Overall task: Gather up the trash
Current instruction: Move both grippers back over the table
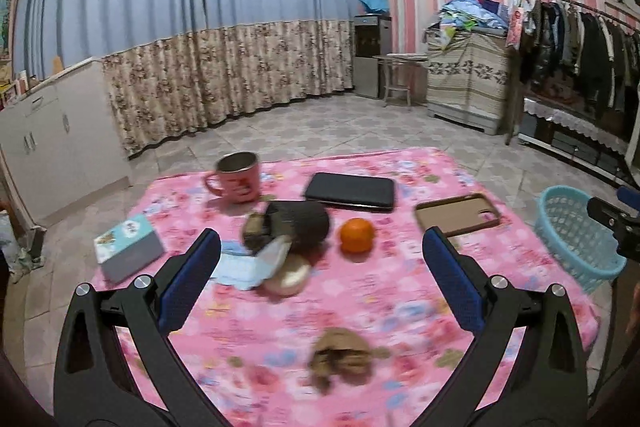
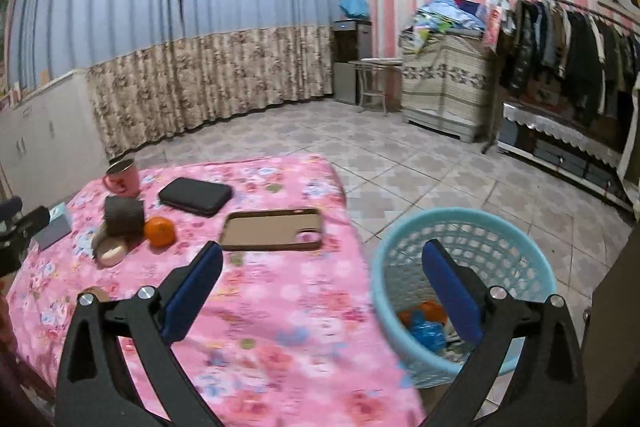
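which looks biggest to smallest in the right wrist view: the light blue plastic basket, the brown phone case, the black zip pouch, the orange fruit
1. light blue plastic basket, though it sits nearest the camera
2. brown phone case
3. black zip pouch, farther back, so unsure against the case
4. orange fruit

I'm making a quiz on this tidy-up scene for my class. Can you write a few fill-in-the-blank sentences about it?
1. The fruit beside the dark roll is an ____.
2. The trash basket beside the table is light ____.
3. The pink mug stands on a ____ floral tablecloth.
4. The right tool has its jaws ____, with nothing between them.

Missing words: orange; blue; pink; open
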Motion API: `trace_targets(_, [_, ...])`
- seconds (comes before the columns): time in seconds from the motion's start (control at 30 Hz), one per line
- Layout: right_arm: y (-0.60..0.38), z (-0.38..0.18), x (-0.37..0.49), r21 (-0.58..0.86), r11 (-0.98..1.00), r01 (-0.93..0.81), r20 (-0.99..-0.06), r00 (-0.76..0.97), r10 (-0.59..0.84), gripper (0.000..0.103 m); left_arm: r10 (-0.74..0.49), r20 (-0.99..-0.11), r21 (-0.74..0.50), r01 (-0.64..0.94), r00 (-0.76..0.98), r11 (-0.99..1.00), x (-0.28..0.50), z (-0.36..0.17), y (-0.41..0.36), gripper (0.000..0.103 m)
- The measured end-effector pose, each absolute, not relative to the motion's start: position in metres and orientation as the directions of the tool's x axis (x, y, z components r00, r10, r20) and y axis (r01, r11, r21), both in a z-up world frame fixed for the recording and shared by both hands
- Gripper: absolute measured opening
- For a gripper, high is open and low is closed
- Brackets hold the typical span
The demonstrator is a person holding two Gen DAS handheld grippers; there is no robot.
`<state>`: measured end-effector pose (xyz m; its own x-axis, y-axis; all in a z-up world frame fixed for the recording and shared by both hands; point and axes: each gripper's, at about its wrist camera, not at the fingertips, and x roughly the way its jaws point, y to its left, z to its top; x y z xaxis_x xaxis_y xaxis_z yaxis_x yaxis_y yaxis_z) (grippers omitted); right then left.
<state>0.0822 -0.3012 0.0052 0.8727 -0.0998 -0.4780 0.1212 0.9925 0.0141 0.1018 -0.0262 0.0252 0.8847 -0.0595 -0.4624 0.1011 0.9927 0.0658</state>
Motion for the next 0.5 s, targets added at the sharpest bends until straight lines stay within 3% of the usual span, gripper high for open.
trace_targets(0.5, [-0.176,-0.029,0.102,-0.11,0.993,-0.052,-0.526,0.85,-0.014,0.098,0.036,-0.516,0.015,-0.033,0.856,0.999,0.13,-0.002,0.068,0.098])
